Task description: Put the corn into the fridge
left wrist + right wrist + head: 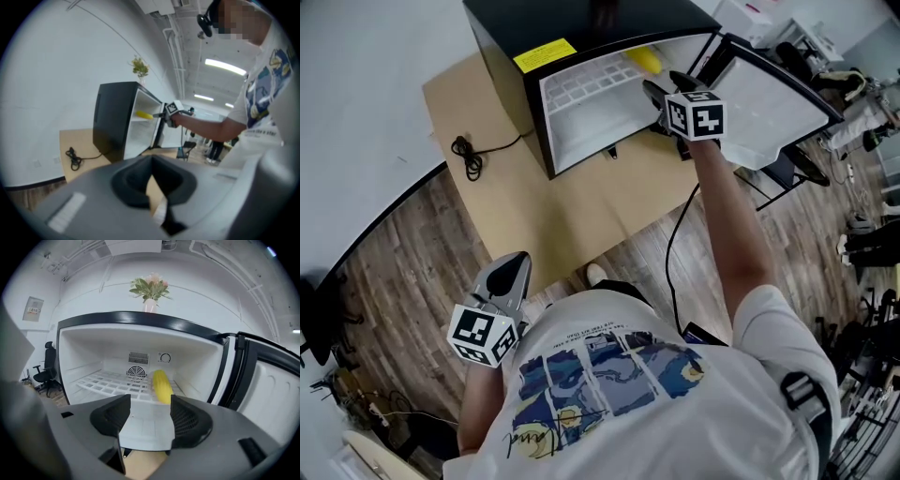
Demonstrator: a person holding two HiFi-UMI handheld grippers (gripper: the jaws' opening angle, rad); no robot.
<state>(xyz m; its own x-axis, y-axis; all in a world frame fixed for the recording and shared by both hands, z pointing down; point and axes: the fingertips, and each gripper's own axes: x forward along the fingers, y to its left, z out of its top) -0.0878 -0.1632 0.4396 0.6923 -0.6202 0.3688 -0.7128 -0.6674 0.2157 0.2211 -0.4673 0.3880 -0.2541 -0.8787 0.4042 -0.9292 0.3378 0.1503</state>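
The yellow corn (162, 386) lies on the white wire shelf (110, 383) inside the open black mini fridge (572, 84); it also shows as a yellow spot, the corn (644, 60), in the head view and as the corn (143, 114) in the left gripper view. My right gripper (149, 419) is open just in front of the fridge mouth, nothing between its jaws, the corn beyond them. In the head view the right gripper (666, 94) sits at the fridge opening. My left gripper (508, 278) hangs low near the person's body, jaws nearly closed and empty.
The fridge door (773, 98) stands swung open to the right. The fridge rests on a brown cardboard sheet (562, 206) over wood flooring. A black power cord (469, 155) lies at the left. A flower vase (150, 291) stands on the fridge top. Chairs and clutter stand at right.
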